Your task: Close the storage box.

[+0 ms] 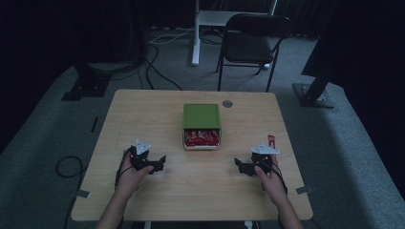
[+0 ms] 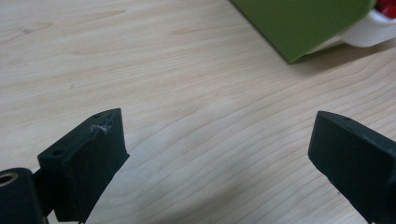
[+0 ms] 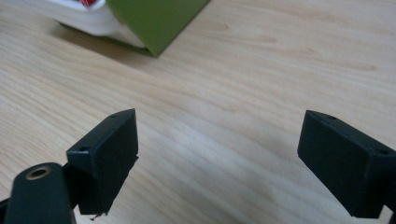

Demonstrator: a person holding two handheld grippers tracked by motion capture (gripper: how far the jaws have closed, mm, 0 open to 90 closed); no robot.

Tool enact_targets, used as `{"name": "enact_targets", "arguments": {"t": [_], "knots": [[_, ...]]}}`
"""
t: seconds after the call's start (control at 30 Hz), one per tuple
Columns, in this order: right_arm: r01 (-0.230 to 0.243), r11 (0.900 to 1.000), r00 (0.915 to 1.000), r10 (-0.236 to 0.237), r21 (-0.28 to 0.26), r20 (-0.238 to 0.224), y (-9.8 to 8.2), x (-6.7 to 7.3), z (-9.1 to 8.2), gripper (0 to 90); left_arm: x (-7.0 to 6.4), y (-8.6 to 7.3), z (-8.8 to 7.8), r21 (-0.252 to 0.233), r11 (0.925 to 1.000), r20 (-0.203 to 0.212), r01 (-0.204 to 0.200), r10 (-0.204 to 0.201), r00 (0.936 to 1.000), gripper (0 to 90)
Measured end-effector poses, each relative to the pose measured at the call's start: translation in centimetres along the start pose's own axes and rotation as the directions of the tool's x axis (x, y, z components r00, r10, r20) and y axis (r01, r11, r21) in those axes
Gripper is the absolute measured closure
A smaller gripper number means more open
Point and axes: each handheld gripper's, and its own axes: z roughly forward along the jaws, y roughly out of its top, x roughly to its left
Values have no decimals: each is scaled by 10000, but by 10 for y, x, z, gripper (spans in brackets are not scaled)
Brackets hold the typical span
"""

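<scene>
From above, the green-lidded box point(image 1: 201, 125) sat mid-table, nearer the far edge, red packets point(image 1: 201, 138) exposed. The left gripper point(image 2: 217, 140) gaped empty beside its lid corner. The right gripper point(image 3: 219, 140) gaped likewise. Box probably light, rigid; grip the lid's edges.

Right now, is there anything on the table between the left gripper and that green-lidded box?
No. In the high view, bare wood lies between the left gripper and the box; the left gripper view agrees.
</scene>
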Motion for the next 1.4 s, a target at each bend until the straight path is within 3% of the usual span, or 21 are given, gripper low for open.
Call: {"name": "enact_targets", "arguments": {"t": [0.27,0.53,0.67,1.23,1.3,1.4], "knots": [[-193,9991,9991,179,374,372,-13,-5,0,119,4,-8,-2,177,9996,-792,216,-201,9967,49],[-29,9969,9974,-29,792,722,-18,-5,3,120,11,-16,-4,165,9970,-1090,758,-736,9913,49],[97,9946,9955,-193,1032,928,-18,-4,5,118,15,-21,-6,331,9957,-1252,861,-813,9888,49],[-133,9938,9974,54,1100,715,-18,-8,6,116,21,-36,-10,903,9898,-1946,1104,-912,9766,49],[-131,9938,9975,52,1105,712,-18,-8,6,116,22,-37,-11,1000,9858,-1920,1351,-1141,9747,48],[-130,9938,9975,51,1108,712,-18,-8,6,115,23,-37,-11,972,9855,-1948,1393,-1184,9737,46]]}}
